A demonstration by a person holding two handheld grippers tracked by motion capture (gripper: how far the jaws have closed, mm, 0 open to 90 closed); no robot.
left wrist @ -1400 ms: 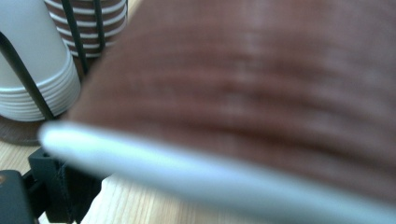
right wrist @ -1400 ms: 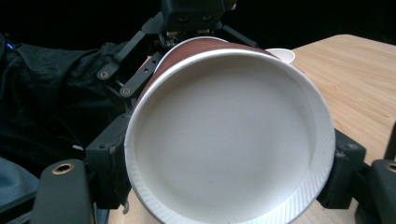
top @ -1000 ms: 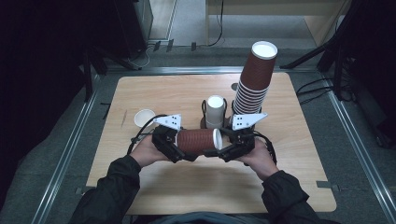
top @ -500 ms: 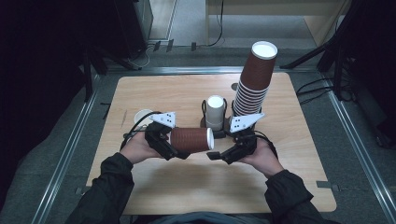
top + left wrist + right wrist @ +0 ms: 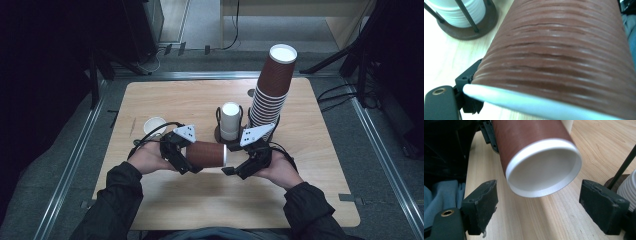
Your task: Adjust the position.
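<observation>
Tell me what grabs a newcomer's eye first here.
The tall leaning stack of brown cups at the table's far right stands out. Next, the brown ribbed cup held sideways near the front, gripped by the left tool, its white rim facing the open right tool.

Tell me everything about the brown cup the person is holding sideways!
The ribbed brown paper cup has a rolled white rim and a plain white inside, empty. It lies sideways above the wooden table, its mouth facing the open right tool. The left tool grips its body.
</observation>
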